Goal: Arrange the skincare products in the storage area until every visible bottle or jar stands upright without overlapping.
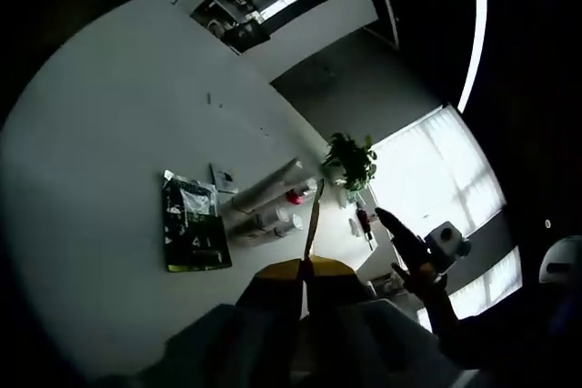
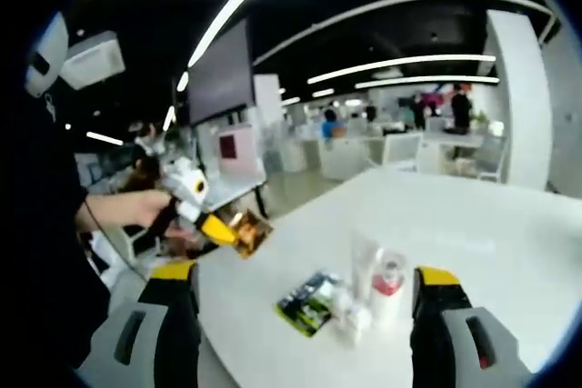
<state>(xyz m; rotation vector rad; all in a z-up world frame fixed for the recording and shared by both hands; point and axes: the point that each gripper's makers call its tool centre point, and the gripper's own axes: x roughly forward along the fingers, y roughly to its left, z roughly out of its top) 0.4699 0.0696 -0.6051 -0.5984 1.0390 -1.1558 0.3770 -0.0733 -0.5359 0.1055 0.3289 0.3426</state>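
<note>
Skincare products [image 2: 368,293] stand clustered between the open right tool [image 2: 305,302]; left tool [image 2: 232,232] grips a packet [image 2: 250,231].

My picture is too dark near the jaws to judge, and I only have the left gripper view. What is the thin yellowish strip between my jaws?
Observer: The right gripper view shows it flat-on. The left gripper is shut on a gold-brown sachet, near the edge of the white table.
Operator: Is the right gripper holding anything?
Observer: No. The right gripper has its jaws wide apart and empty, pointing at the products on the table.
</note>
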